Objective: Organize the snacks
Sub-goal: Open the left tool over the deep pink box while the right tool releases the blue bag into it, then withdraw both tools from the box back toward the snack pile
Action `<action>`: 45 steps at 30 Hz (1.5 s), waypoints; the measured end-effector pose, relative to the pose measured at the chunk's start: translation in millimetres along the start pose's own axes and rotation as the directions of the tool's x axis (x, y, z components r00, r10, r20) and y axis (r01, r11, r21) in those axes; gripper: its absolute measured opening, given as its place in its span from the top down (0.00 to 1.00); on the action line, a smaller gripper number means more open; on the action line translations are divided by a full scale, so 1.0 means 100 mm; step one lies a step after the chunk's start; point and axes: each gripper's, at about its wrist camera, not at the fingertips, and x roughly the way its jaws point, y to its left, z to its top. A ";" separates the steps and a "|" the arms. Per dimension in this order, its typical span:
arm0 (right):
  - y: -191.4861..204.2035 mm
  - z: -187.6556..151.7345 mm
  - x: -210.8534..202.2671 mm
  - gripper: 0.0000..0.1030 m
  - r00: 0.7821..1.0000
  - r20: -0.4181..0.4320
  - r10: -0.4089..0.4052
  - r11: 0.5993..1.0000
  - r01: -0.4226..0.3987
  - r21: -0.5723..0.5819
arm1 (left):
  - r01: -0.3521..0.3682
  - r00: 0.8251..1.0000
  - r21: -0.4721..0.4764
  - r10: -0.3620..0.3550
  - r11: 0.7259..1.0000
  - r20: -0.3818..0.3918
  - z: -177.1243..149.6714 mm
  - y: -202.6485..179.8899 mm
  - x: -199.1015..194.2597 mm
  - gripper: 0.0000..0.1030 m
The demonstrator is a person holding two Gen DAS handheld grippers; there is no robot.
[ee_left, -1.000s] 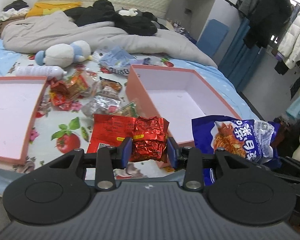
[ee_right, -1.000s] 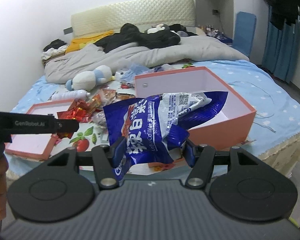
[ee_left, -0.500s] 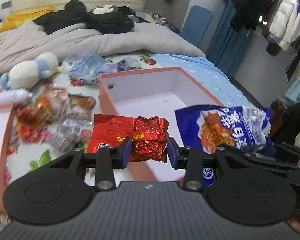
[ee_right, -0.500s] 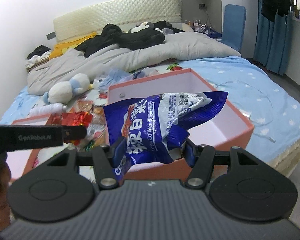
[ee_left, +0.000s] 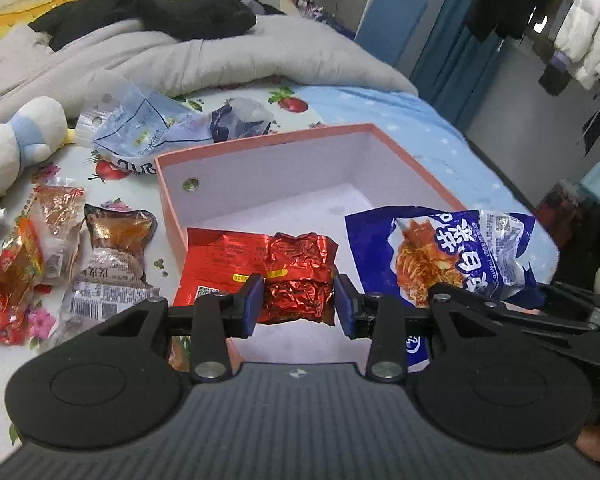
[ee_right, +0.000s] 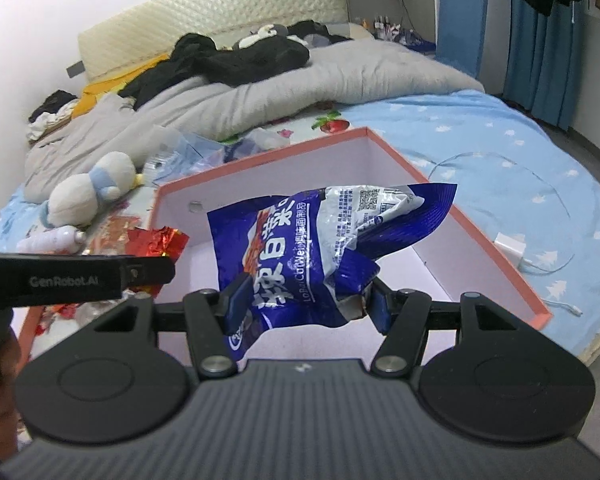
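Observation:
My left gripper (ee_left: 299, 300) is shut on a red foil snack packet (ee_left: 296, 276), held above the near left part of the open pink box (ee_left: 260, 148). My right gripper (ee_right: 306, 298) is shut on a blue noodle bag (ee_right: 320, 252), held over the same box (ee_right: 496, 256), whose floor below is white and bare. The blue bag also shows at the right of the left wrist view (ee_left: 452, 256), and the red packet shows at the left of the right wrist view (ee_right: 156, 242).
Several loose snack packets (ee_left: 60, 248) lie on the fruit-print sheet left of the box. Crumpled blue-white bags (ee_left: 148, 128) and a plush toy (ee_left: 16, 140) lie behind. A grey duvet (ee_right: 300, 92) covers the far bed. A white charger and cable (ee_right: 512, 248) lie right of the box.
Both grippers have moved forward over the bed with their snacks, from in front of the box's near edge to above its inside. The box looks larger and closer.

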 end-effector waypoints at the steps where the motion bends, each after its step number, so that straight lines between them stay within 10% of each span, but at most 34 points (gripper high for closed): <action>1: -0.01 0.00 0.07 0.39 1.000 -0.013 -0.001 1.000 0.001 0.005 | 0.000 1.000 0.002 0.000 1.000 -0.011 0.02 0.02 0.07 0.57; 8: -0.01 -0.02 0.36 0.38 0.997 -0.070 0.015 1.000 -0.013 0.016 | 0.009 0.998 -0.009 -0.010 1.000 -0.054 0.06 0.09 0.29 0.56; 14: 0.02 -0.03 0.32 0.28 0.997 -0.077 0.025 0.999 -0.023 0.028 | 0.007 0.999 -0.048 -0.009 0.999 -0.039 0.06 0.15 0.15 0.30; 45: 0.69 -0.48 -1.25 0.19 0.977 0.114 0.180 0.981 -0.169 -0.097 | -0.071 0.982 -0.141 0.094 0.987 0.164 -0.91 0.12 -1.95 0.28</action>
